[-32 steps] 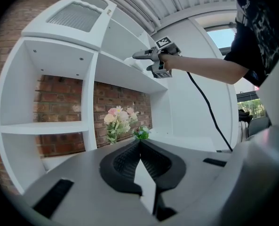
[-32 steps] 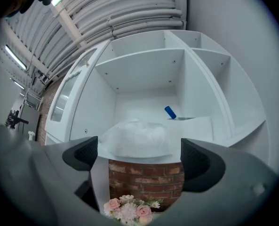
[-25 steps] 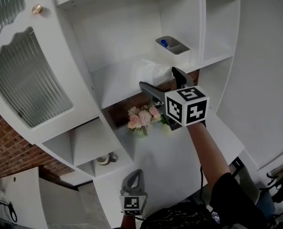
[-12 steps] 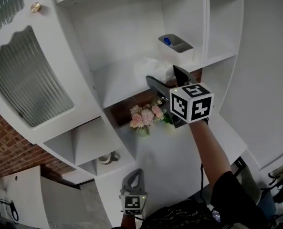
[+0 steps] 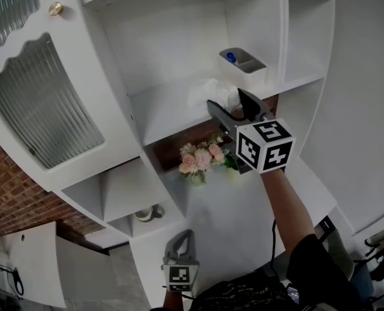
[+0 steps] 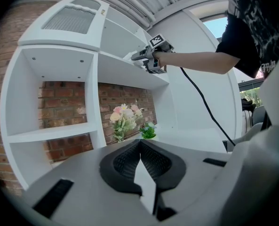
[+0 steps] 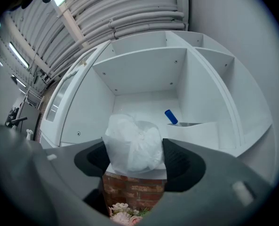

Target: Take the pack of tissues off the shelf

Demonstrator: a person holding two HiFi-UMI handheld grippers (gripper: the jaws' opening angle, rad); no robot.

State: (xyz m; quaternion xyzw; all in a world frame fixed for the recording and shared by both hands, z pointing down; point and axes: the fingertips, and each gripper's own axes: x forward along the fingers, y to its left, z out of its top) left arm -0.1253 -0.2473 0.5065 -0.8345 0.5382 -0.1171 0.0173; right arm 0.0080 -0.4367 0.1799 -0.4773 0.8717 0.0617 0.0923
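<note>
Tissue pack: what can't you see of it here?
Head view: the right gripper, jaws just closing on the tissue pack, covers part of it.
Right gripper view: its back is hidden behind its own bulk.
Left gripper view: too small, mostly behind that gripper.

1 pack of tissues (image 5: 210, 93), 2 hand-held grippers (image 5: 229, 103) (image 5: 182, 238), 1 bouquet (image 5: 201, 160)

The compartment's back wall (image 5: 172, 50) is reachable straight from the open front. The shelf (image 5: 162, 112) lies free to the left of and behind the tissues (image 5: 209, 94), which sit at its front edge. A bin (image 5: 245, 63) holding a blue thing (image 5: 228, 57) blocks the back right corner, beside the divider (image 5: 283, 31). Below the shelf, flowers (image 5: 200, 160) on the counter (image 5: 243, 212) narrow the way up.
</note>
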